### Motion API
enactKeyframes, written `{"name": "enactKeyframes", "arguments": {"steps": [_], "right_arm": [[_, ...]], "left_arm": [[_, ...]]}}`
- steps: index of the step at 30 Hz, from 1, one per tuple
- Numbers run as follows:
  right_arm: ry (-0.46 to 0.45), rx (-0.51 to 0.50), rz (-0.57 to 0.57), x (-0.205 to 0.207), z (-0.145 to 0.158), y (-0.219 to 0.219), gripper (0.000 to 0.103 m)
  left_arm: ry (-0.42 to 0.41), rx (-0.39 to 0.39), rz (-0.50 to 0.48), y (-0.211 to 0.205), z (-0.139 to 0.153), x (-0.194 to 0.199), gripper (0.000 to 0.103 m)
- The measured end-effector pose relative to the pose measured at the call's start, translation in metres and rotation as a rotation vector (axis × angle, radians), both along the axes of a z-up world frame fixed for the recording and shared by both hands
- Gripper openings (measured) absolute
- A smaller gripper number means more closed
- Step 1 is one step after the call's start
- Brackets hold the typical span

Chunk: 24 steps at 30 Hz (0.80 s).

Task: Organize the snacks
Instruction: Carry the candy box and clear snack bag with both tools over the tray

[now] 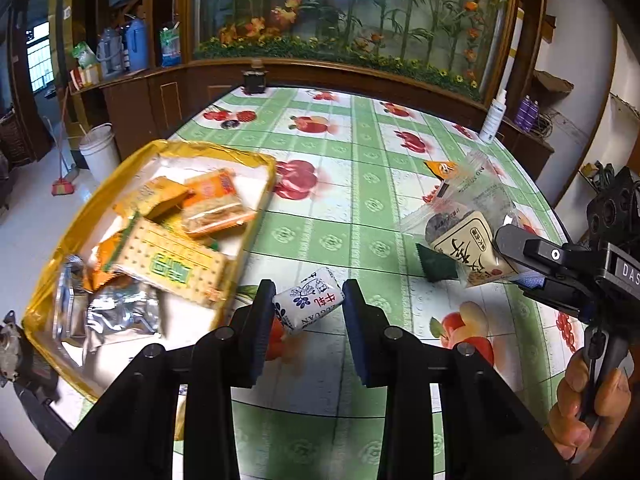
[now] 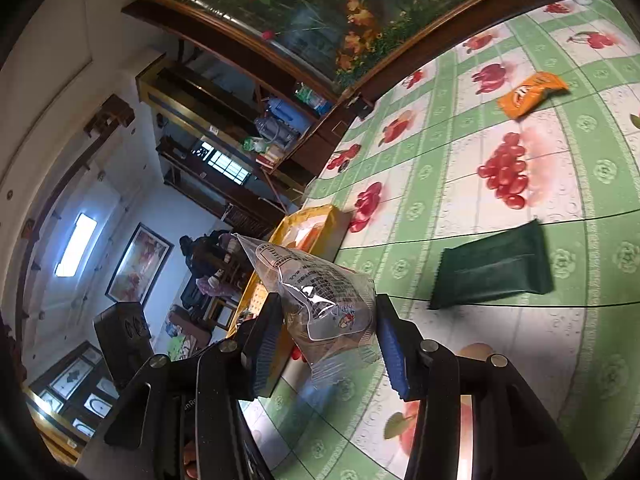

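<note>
My left gripper (image 1: 308, 304) is shut on a small white candy (image 1: 309, 305) with blue print, lifted above the table just right of the yellow tray (image 1: 256, 160). The tray holds several snack packets, among them a cracker pack (image 1: 172, 264) and silver wrappers (image 1: 120, 312). My right gripper (image 2: 326, 332) is shut on a clear-wrapped pastry packet (image 2: 320, 300), held up over the table; the left wrist view shows this packet (image 1: 468, 240) at the right with a hand on the handle. A dark green packet (image 2: 492, 270) and an orange packet (image 2: 532, 94) lie on the tablecloth.
The table (image 1: 360, 208) wears a green-and-white fruit-print cloth. A white spray bottle (image 1: 494, 114) stands at its far right edge and a dark jar (image 1: 255, 78) at the far edge. A wooden cabinet with a plant display backs the table. A white bucket (image 1: 100, 150) stands on the floor at left.
</note>
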State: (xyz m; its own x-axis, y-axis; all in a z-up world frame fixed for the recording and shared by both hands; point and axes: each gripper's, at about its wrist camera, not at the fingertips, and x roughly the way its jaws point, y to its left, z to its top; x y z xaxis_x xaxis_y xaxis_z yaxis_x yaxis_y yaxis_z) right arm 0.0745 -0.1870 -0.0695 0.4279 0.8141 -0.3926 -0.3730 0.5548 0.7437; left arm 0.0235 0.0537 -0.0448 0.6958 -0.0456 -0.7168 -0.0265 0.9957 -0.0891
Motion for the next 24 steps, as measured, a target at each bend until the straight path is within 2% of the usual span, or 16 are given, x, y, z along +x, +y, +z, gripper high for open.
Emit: {"name": "enactKeyframes", "arguments": {"steps": [17, 24], "right_arm": [[-0.052, -0.041, 0.169, 0.011, 0.028, 0.102, 0.047], [-0.05, -0.062, 0.226, 0.019, 0.028, 0.143, 0.047]], "left_arm": [[-0.022, 0.011, 0.169, 0.07, 0.002, -0.014, 0.032], [-0.007, -0.003, 0.223, 0.096, -0.005, -0.014, 0.032]]}}
